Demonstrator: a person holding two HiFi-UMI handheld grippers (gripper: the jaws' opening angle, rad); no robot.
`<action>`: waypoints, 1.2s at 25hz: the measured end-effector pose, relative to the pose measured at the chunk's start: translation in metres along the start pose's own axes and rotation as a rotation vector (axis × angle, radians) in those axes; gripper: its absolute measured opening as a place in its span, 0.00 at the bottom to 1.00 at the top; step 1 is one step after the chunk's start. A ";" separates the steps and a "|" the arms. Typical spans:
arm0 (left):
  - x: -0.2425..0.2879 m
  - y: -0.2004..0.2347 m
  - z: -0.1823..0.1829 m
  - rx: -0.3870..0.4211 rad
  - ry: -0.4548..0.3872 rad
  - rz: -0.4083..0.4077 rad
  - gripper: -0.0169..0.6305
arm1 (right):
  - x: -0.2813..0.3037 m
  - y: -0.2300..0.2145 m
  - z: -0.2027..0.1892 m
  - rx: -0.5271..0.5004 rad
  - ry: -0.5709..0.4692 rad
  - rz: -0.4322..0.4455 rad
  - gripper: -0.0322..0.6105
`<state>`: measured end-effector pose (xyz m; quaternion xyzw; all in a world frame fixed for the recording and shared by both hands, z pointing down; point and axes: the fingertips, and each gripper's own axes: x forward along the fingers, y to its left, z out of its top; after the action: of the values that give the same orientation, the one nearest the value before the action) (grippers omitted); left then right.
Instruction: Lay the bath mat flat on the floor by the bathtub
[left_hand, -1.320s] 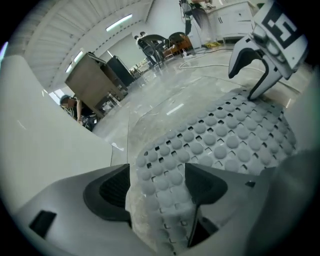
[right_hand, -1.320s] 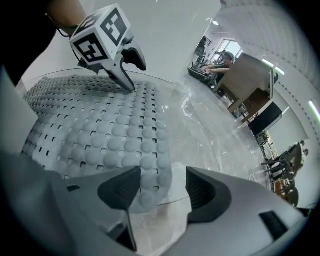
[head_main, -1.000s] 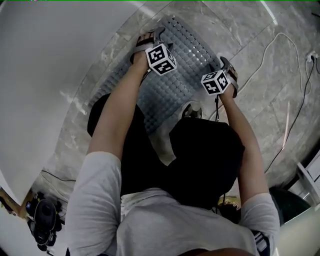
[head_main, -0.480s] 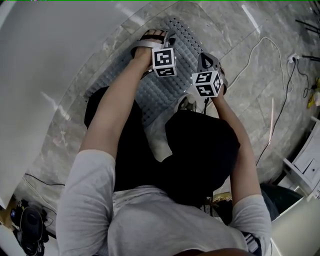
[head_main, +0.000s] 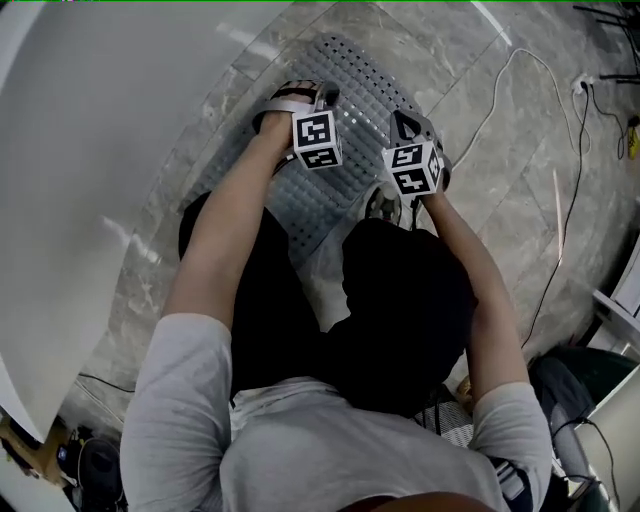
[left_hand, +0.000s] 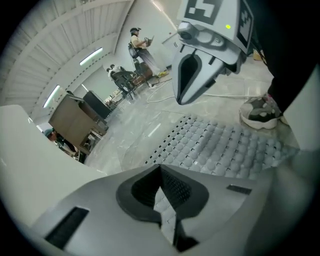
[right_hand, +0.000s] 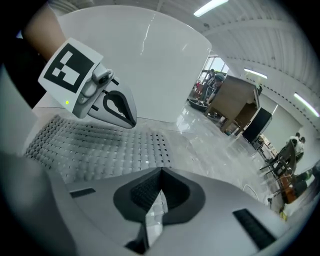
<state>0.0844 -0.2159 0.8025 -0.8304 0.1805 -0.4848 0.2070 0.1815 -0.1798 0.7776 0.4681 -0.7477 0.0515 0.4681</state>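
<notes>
Beside the white bathtub (head_main: 90, 150), the grey studded rubber bath mat (head_main: 368, 82) lies on the marble floor (head_main: 505, 205), its near edge pinched by the left gripper (left_hand: 160, 171), just closed, and the right gripper (right_hand: 160, 174).

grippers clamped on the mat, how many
2. The left gripper, its jaws just closing, pinches the mat nearer the tub; the right gripper pinches it on the side away from the tub. None hidden.
</notes>
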 end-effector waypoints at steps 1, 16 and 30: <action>0.001 0.001 0.004 -0.027 -0.012 -0.003 0.05 | -0.001 0.000 -0.002 0.013 -0.002 0.002 0.06; -0.013 0.023 0.016 -0.392 -0.043 -0.021 0.05 | 0.000 -0.004 0.011 0.075 -0.019 0.201 0.06; -0.212 0.103 0.053 -0.996 0.137 0.025 0.05 | -0.149 -0.094 0.106 0.110 0.100 0.265 0.06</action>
<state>0.0221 -0.1883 0.5704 -0.7925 0.4129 -0.3907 -0.2210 0.2013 -0.1897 0.5734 0.3868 -0.7747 0.1771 0.4677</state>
